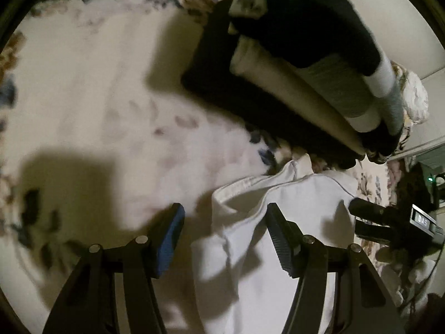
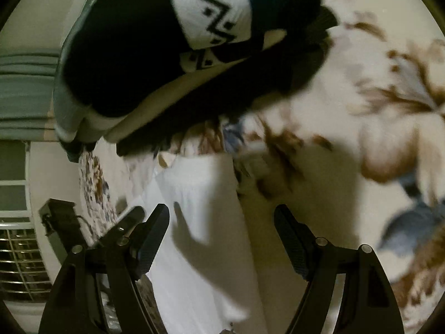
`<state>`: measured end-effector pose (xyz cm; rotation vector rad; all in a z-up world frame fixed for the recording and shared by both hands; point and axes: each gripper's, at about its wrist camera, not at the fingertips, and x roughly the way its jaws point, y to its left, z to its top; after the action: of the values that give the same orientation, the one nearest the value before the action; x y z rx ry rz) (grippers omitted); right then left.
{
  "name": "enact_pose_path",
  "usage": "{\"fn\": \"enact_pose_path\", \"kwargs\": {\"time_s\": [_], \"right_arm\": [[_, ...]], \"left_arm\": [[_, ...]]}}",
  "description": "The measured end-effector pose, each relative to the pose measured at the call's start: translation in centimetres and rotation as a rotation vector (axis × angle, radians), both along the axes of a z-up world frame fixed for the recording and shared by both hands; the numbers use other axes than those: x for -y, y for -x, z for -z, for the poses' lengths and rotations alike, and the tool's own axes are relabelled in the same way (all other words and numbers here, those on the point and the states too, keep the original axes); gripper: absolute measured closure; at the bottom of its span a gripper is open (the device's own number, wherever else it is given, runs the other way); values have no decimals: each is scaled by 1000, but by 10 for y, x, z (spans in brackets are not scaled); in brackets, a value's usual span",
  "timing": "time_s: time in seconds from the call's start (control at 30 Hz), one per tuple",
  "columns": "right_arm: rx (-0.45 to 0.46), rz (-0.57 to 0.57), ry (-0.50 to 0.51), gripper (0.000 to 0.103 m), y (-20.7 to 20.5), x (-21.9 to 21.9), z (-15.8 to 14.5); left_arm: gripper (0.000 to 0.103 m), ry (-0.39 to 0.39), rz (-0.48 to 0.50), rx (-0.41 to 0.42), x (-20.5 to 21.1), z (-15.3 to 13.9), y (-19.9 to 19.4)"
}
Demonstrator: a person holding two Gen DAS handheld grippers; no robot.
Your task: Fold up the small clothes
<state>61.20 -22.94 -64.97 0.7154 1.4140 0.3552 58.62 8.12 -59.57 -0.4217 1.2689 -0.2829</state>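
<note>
The left gripper (image 1: 225, 239) has its fingers spread wide, nothing between the pads; one pad is blue and smooth, the other black and ribbed. The ribbed finger (image 1: 281, 242) overlaps a white garment (image 1: 250, 264), though contact cannot be told. The garment is soft, matte cotton with a stitched hem along its upper edge, and lies rumpled on the bed (image 1: 97, 97).

The right gripper (image 2: 222, 239) is likewise released, its black ribbed fingers wide apart above the same white garment (image 2: 200, 222), which from this side runs as a long pale panel between and below the fingers. The other gripper's tip shows at the garment's left edge.

Beyond the garment sits a stack (image 1: 300, 64) of folded clothes: dark, cream and grey layers, thick and rounded at the folds, with a white knit (image 2: 211, 14) carrying a black zigzag pattern on top. The stack lies near the garment's far end; whether they touch is unclear.

The bed cover is pale with blurred brown and blue floral print, softly wrinkled. A broad bare stretch of it opens to the left gripper's left side and to the right gripper's right side. Past the bed's edge stand a pale wall (image 1: 403, 22) and a dark device (image 1: 417, 222) with a small display.
</note>
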Motion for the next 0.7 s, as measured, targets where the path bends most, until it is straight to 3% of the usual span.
{"fn": "enact_pose_path", "kwargs": {"time_s": [0.2,0.33,0.37,0.4,0.47,0.5,0.53,0.7], "right_arm": [[1,-6,-102,24,-18,-7,9],[22,-56,-115,36,-18,-10,3],[24,-72,-102,38,-17,-14,2],[27,-82,-85,46,-16,-18,2],[37,-96,-47,66,-14,-24,0],[45,-100,-25,81,-13,-26,-2],[57,-100,-11,90,-12,-26,-5],[110,-96,11,100,-3,-26,-19]], "left_arm": [[44,93,40,47,0,1,-2],[47,65,88,83,10,-3,0],[52,46,98,96,13,-6,1],[70,28,102,104,17,-7,0],[91,9,114,108,20,-8,-4],[93,14,118,109,20,-10,-5],[95,5,124,124,22,-14,-4],[97,-29,136,187,27,-32,4]]}}
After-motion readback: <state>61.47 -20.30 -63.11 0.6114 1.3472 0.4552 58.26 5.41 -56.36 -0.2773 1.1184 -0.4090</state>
